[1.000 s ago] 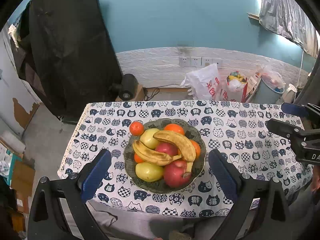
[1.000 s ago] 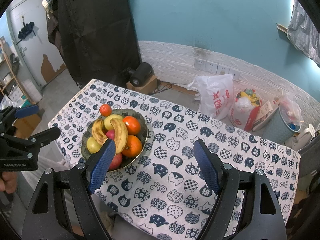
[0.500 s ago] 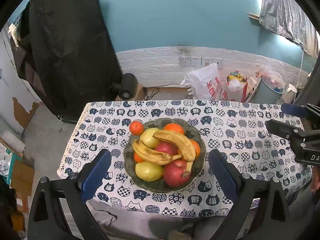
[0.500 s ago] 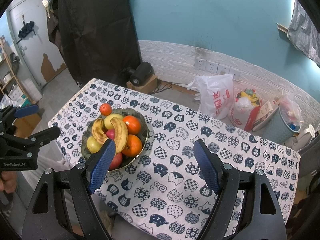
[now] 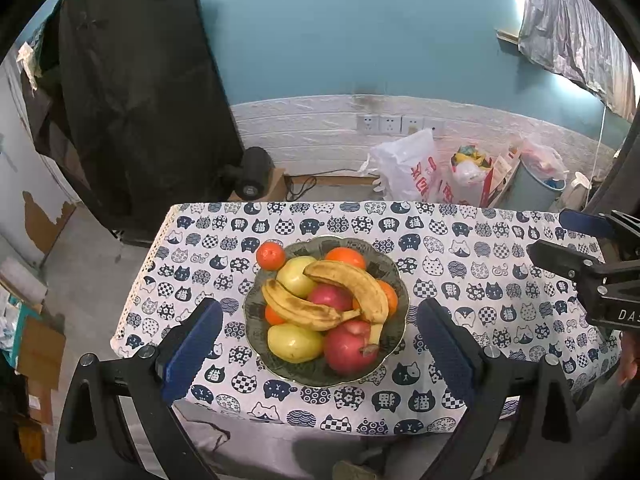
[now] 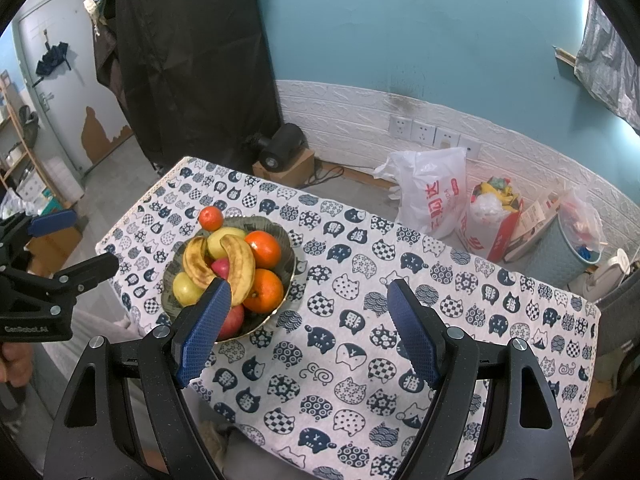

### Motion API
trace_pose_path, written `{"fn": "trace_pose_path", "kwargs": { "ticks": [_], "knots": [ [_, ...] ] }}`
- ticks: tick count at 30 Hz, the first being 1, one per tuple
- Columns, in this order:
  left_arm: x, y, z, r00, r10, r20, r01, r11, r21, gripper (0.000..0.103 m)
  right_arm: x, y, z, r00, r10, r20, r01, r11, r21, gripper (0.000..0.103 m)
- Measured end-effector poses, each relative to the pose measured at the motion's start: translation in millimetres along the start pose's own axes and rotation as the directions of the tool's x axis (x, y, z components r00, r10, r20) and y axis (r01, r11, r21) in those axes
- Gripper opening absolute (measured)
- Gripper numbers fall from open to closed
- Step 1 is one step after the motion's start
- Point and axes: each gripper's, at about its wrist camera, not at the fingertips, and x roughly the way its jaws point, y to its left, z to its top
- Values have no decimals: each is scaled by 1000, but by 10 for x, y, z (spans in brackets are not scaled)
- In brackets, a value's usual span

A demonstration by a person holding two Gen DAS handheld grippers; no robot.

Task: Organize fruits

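A dark scalloped bowl (image 5: pixel 394 284) sits on a table with a cat-print cloth (image 5: pixel 460 240). It holds two bananas (image 5: pixel 352 280), red apples (image 5: pixel 348 350), yellow-green pears (image 5: pixel 294 342) and oranges (image 5: pixel 345 257). One small tangerine (image 5: pixel 271 255) rests at the bowl's far left rim. My left gripper (image 5: pixel 318 344) is open and empty above the bowl's near side. My right gripper (image 6: pixel 308 328) is open and empty, above bare cloth to the right of the bowl (image 6: pixel 288 240). The bananas (image 6: pixel 240 268) and the tangerine (image 6: pixel 211 218) also show in the right wrist view.
Beyond the table's far edge lie a white plastic bag (image 5: pixel 408 168), a red box with rubbish (image 5: pixel 468 176), a grey bin (image 5: pixel 540 184) and a black speaker on a box (image 5: pixel 254 172). A black cloth (image 5: pixel 132 92) hangs at the left.
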Motion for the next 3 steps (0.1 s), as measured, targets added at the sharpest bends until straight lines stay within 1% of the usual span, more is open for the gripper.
{"fn": "trace_pose_path", "kwargs": {
  "ticks": [3],
  "knots": [
    [11, 5, 9, 1000, 1, -7, -1, 1000, 3, 99, 1, 1, 2, 1000, 0, 0, 0, 1000, 0, 79]
  ]
}}
